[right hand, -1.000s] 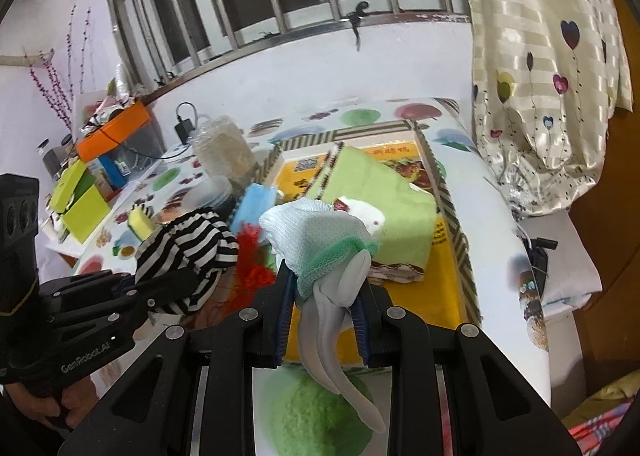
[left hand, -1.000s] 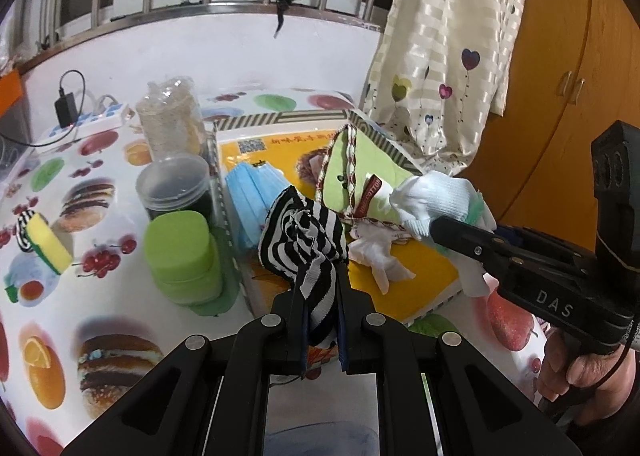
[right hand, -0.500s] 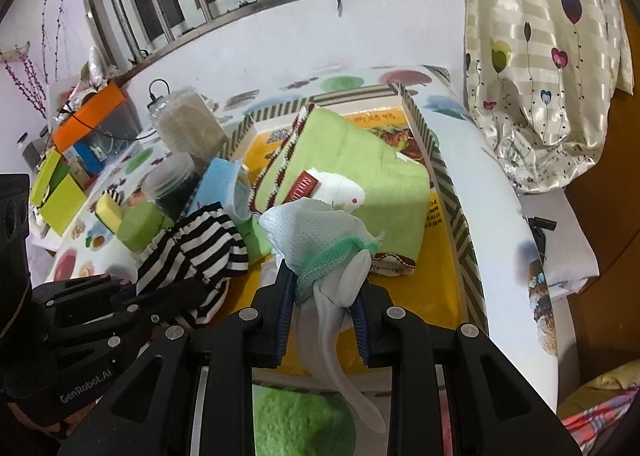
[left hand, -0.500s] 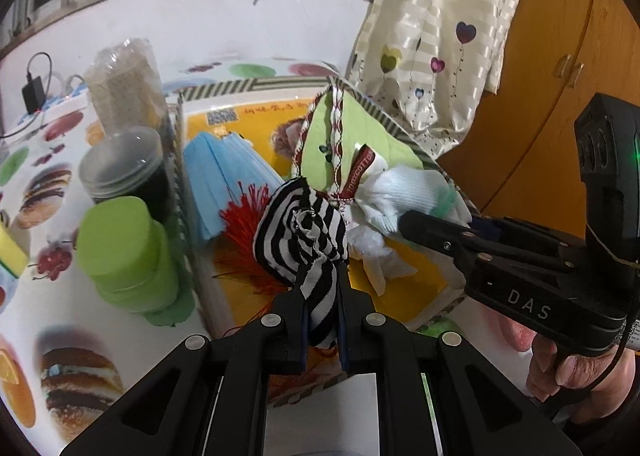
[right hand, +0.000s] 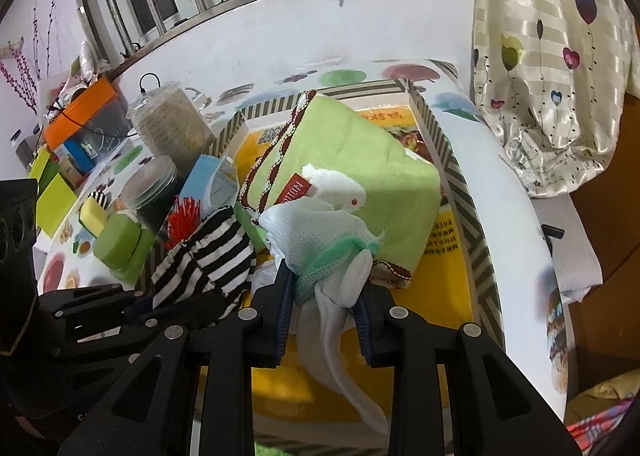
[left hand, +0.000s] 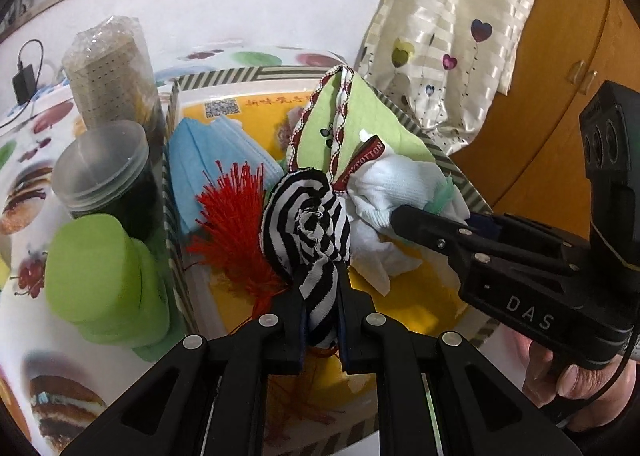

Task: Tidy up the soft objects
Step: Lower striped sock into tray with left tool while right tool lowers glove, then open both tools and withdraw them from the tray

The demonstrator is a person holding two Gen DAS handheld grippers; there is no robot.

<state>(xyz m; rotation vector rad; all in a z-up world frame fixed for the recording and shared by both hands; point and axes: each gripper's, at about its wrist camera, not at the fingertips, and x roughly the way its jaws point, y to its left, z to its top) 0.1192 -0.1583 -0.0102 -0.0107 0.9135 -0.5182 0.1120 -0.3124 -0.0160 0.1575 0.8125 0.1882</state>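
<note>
Over the striped-rim tray (right hand: 460,180): two held soft items.
Left gripper (left hand: 320,312) clamps a black-and-white striped sock (left hand: 308,224), bunched; right gripper (right hand: 324,296) clamps a white sock (right hand: 320,232), green-cuffed.

1. The folded green towel with red-and-white trim (right hand: 360,172) fills the far right of the striped-rim cardboard tray (right hand: 460,180).
2. Blue face masks (left hand: 212,160) and a red tassel (left hand: 232,224) crowd the tray's left side.
3. Bare yellow tray floor (left hand: 400,308) lies open near its front edge.
4. A clear-lidded dark jar (left hand: 104,172) and green sponges (left hand: 96,280) stand just outside the tray's left wall.
</note>
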